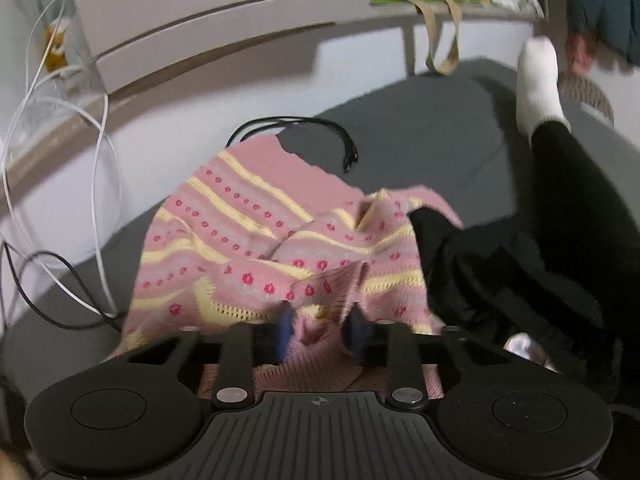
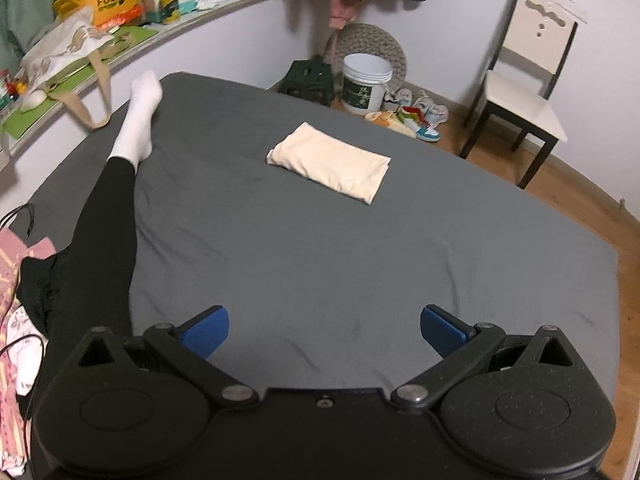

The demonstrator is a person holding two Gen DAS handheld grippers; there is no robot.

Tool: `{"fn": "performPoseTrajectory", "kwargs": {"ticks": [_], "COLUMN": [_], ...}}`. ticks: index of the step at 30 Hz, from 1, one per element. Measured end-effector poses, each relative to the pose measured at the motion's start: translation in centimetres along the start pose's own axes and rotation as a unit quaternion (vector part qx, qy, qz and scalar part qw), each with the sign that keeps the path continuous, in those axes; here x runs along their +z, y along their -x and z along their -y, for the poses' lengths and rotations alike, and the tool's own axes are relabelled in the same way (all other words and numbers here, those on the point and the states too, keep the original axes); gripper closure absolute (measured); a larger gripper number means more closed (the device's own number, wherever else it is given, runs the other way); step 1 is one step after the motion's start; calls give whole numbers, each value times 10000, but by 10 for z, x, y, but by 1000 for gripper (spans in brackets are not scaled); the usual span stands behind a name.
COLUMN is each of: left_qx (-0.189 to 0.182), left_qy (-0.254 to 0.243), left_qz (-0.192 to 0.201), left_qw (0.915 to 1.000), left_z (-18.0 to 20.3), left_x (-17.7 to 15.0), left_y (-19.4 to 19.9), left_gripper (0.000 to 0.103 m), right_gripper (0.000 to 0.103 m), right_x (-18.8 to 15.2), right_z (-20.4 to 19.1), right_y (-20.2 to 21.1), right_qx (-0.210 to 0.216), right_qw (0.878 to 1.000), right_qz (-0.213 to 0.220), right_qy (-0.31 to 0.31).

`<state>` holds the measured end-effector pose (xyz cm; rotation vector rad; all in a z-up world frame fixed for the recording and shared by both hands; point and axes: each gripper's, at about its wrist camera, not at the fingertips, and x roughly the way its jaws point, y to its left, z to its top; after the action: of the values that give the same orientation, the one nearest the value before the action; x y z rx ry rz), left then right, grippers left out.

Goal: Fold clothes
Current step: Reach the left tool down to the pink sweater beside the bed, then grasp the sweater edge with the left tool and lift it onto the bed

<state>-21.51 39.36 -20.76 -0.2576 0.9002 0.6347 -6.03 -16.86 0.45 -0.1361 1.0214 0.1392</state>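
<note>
A pink knit garment (image 1: 256, 232) with yellow stripes and red dots lies crumpled on the grey bed (image 1: 420, 136). My left gripper (image 1: 320, 334) is shut on a bunched fold of it, the blue pads half buried in the cloth. A black garment (image 1: 480, 276) lies against its right side. In the right wrist view my right gripper (image 2: 324, 330) stands open above bare grey sheet (image 2: 320, 248), nothing between its blue pads (image 2: 206, 330). A folded cream cloth (image 2: 330, 166) rests further up the bed. The pink garment's edge (image 2: 10, 272) shows at the far left.
A person's leg in black with a white sock (image 2: 138, 116) stretches across the bed's left side. Black and white cables (image 1: 80, 208) trail beside the pink garment. A shelf (image 2: 120, 36) with clutter lines the wall. A chair (image 2: 520, 92), bucket (image 2: 366, 84) and shoes stand on the floor beyond.
</note>
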Motion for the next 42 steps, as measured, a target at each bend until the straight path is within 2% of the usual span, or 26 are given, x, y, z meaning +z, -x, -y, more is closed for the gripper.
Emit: {"fn": "performPoseTrajectory", "kwargs": {"ticks": [3, 5, 9, 12, 15, 18, 21, 25, 28, 31, 33, 34, 37, 40, 42], "left_qx": [-138, -274, -784, -1255, -1740, -2287, -2925, -3876, -4429, -5000, -5303, -5409, -5634, -5783, -5702], "left_qy": [333, 388, 453, 452, 107, -349, -831, -1266, -1421, -1537, -1653, -1746, -2015, -2169, -2268], "left_qz": [178, 464, 949, 1395, 1942, 2434, 2775, 2989, 3220, 3227, 3201, 3150, 2733, 2028, 1832], "left_qw": [9992, 9978, 9914, 9812, 9653, 9419, 9113, 8628, 8246, 7888, 7675, 7600, 7532, 7599, 7680], "left_z": [-7, -9, -12, -10, 7, 37, 80, 151, 205, 256, 286, 301, 337, 359, 366], "left_x": [2, 7, 26, 47, 71, 97, 121, 141, 148, 147, 136, 128, 98, 61, 34], "left_y": [4, 15, 53, 94, 149, 211, 277, 355, 407, 445, 459, 462, 445, 397, 353], "left_gripper": [98, 98, 99, 99, 99, 99, 99, 99, 99, 99, 99, 99, 99, 99, 99], "right_gripper": [0, 0, 0, 0, 0, 0, 0, 0, 0, 0, 0, 0, 0, 0, 0], "right_x": [0, 0, 1, 1, 1, 1, 5, 13, 16, 11, 5, 0, -18, -37, -48], "right_z": [2, 6, 14, 18, 19, 18, 22, 41, 63, 91, 110, 121, 153, 183, 200], "right_y": [2, 4, 4, 6, 8, 12, 20, 39, 61, 85, 97, 102, 109, 102, 90], "right_qx": [82, 80, 99, 104, 141, 200, 303, 451, 510, 388, 230, 79, -415, -838, -931], "right_qw": [10000, 9999, 9996, 9994, 9992, 9989, 9978, 9929, 9849, 9732, 9647, 9605, 9489, 9466, 9497], "right_qz": [12, 37, 38, 51, 70, 123, 230, 528, 975, 1509, 1803, 1925, 2168, 2027, 1724], "right_qy": [-50, -93, -251, -332, -372, -408, -546, -968, -1334, -1692, -1904, -2010, -2256, -2363, -2442]}}
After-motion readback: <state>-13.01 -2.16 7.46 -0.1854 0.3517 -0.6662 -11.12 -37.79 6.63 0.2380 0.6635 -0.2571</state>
